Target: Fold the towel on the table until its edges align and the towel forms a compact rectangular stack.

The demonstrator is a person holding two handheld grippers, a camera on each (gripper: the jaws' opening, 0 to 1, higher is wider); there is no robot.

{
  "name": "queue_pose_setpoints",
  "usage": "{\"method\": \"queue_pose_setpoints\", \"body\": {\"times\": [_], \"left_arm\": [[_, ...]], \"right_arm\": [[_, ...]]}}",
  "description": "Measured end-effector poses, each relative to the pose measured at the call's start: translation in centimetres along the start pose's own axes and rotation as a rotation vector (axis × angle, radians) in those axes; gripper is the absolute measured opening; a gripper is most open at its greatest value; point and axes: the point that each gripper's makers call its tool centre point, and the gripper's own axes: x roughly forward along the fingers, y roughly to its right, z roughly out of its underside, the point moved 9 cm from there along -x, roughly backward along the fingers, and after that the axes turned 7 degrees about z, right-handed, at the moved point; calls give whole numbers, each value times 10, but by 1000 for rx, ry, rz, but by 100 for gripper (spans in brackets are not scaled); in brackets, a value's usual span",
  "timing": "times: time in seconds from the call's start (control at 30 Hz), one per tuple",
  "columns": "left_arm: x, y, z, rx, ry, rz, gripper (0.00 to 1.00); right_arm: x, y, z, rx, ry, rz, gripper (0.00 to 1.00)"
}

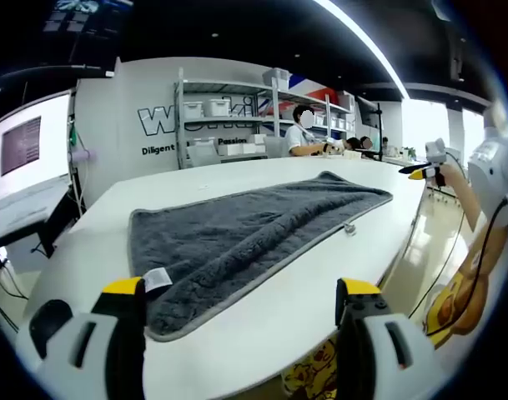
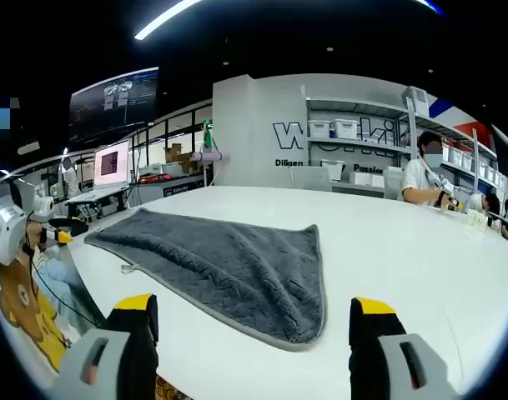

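Left gripper view: plush grey towel (image 1: 254,233) lies flat on white table (image 1: 320,275); both grippers' fingers spread apart.

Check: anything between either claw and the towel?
Nothing visible. The flat dark grey fleece towel lies on the bare white table, its corner just ahead of the open left claw; the open right claw faces its other end.

I count one grey towel (image 1: 245,237) spread on one white tabletop (image 1: 320,292), with my two hand-held grippers, left (image 1: 241,296) and right (image 2: 254,312), before it.

Grey towel (image 1: 254,233) flat, seemingly unfolded
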Motion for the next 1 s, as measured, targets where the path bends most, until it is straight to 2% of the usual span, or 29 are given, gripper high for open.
{"method": "queue_pose_setpoints", "body": {"times": [0.73,1.0], "left_arm": [[1,0,0,1,-3,-1,99],[2,2,0,2,-4,2,99]], "right_arm": [[-3,5,7,15,-7,4,99],[2,-10,3,-19,0,-37,99]]}}
